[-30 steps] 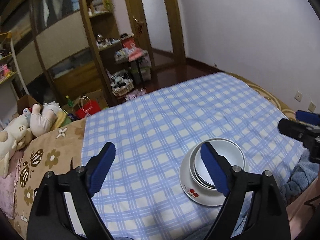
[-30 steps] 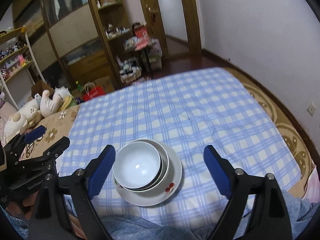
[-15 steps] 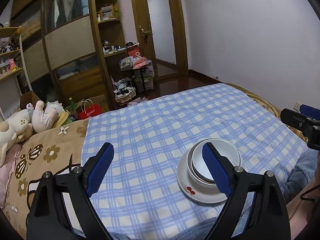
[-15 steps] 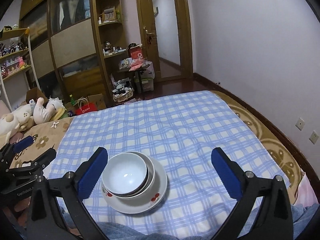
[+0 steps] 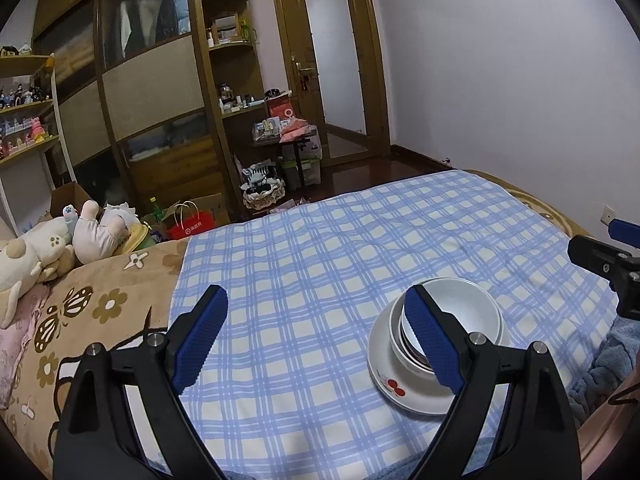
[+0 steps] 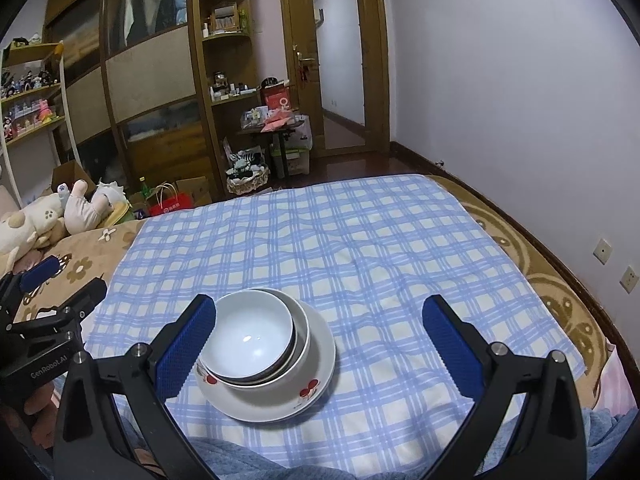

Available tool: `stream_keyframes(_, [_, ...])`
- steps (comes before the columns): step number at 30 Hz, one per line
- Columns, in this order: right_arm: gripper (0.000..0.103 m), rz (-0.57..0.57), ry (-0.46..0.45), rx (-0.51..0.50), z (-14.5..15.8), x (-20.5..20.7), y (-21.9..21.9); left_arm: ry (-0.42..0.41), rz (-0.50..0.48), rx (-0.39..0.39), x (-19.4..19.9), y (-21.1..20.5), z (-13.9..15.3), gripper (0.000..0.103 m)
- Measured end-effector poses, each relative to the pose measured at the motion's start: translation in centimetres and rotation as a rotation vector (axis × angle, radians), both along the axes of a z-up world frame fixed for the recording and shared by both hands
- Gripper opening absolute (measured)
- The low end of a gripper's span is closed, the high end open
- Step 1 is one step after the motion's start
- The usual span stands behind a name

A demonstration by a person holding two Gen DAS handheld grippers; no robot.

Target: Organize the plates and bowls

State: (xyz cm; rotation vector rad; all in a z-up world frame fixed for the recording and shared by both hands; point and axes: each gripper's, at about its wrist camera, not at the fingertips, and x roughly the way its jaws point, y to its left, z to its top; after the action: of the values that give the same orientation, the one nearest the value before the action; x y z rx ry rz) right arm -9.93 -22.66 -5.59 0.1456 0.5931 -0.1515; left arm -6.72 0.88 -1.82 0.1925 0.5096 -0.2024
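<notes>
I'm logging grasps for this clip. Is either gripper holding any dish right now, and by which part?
Nothing is held. The left gripper and right gripper are both open, apart from the stacked bowls.

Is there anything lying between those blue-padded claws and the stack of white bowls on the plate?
Nothing visible. Both the left gripper and right gripper hang open above the blue checked cloth, with only bare cloth between them and the white bowls nested on the cherry-patterned white plate.

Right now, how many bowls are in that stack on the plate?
2 that I can see: a white top bowl nested inside a larger bowl, both on the plate. A dark rim between them may hide another.
</notes>
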Motion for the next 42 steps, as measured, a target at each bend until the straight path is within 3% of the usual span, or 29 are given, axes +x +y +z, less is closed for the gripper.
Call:
stream_keyframes(9, [0.103,-0.039,-0.015,-0.020,-0.2,0.7,-0.4,0.002,0.050,-0.018,0.6,0.5,-0.4,0.089])
stream_keyframes(42, [0.103,-0.084,-0.046,-0.077,0.4,0.4,-0.2,-0.010,0.082,-0.028,-0.1,1.2,-0.2,0.089])
